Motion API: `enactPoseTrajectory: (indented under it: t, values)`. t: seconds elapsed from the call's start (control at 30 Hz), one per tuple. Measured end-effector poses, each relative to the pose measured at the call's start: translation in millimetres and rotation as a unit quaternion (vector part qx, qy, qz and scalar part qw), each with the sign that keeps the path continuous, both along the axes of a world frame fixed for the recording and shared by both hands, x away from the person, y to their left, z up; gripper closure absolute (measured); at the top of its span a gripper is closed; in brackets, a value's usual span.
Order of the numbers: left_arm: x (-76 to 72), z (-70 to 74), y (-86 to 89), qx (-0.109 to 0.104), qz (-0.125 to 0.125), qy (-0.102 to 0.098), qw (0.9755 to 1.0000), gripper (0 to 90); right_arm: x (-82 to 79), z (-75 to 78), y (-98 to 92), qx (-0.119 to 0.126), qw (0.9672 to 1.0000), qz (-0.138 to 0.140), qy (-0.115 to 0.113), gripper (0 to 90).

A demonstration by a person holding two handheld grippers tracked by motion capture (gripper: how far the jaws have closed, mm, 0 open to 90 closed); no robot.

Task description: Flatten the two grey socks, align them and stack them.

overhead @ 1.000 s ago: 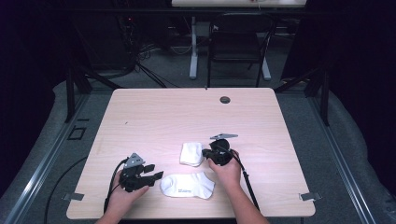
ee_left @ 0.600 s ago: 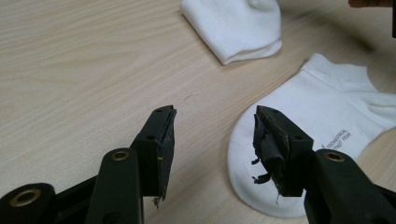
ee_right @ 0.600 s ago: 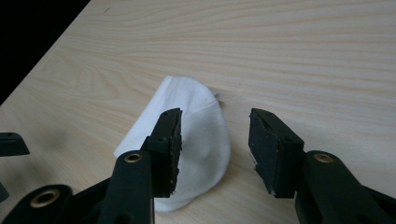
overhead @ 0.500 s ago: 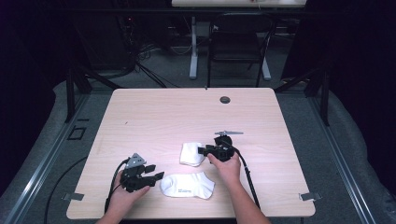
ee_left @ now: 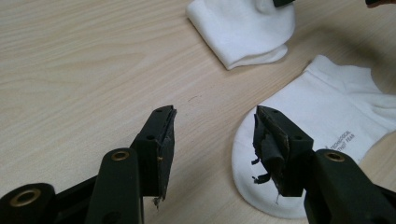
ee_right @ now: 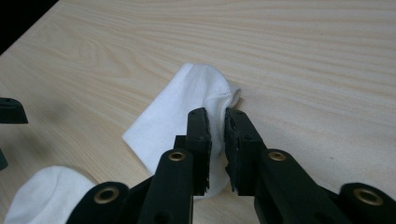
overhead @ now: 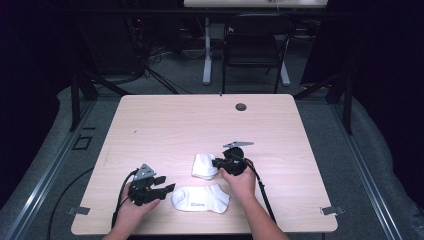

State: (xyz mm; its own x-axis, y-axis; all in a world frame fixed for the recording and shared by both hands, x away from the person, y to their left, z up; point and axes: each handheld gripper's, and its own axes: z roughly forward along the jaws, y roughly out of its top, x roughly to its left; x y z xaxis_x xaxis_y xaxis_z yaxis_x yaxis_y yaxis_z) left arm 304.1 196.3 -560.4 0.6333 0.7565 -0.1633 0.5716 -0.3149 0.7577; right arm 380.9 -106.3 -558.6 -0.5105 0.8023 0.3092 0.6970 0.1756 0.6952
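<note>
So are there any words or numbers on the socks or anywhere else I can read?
"TECHNOLOGICAL" – top line of small grey print on the flat sock, partly hidden by the left gripper; my best reading.
"70% ... YEAR" – line below it, too small to be sure.
Grey print on the flat sock in the high view: too small to read.
Folded sock: no print.

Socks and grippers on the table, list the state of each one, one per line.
Folded sock: folded over, lying on the table, its edge pinched by the right gripper.
Flat sock: spread flat, ungripped, beside the left gripper.
Left gripper: open, nothing between its jaws, over bare wood at the flat sock's toe.
Right gripper: jaws just closing, shut on the folded sock.
</note>
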Motion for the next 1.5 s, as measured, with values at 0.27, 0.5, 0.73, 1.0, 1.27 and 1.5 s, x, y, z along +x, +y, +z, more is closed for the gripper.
enactPoseTrajectory:
  t: [0.27,0.5,0.73,1.0,1.27,1.5]
  values:
    - [-0.3,0.3,0.3,0.001,-0.001,0.001,1.0,48.7,-8.3,25.8,-0.9,-0.057,0.9976,0.02,-0.033,84.2]
    - [-0.5,0.3,-0.3,-0.001,0.0,0.002,1.0,48.7,-10.8,47.2,8.5,-0.06,0.9961,0.042,-0.048,84.2]
    - [1.3,0.9,2.3,-0.002,0.004,0.001,1.0,48.7,-6.0,57.3,40.9,-0.064,0.9945,0.077,-0.03,83.7]
    - [4.4,1.9,8.7,-0.002,0.014,-0.002,0.9999,48.7,4.7,42.9,77.5,-0.055,0.9947,0.087,-0.001,81.6]
    - [7.0,2.5,13.6,-0.002,0.026,-0.003,0.9996,48.7,1.6,39.0,92.9,0.024,0.9939,0.107,-0.007,66.6]
    - [9.0,2.3,16.6,0.001,0.039,-0.005,0.9992,48.7,5.0,42.7,67.7,0.01,0.9973,0.063,-0.036,65.8]
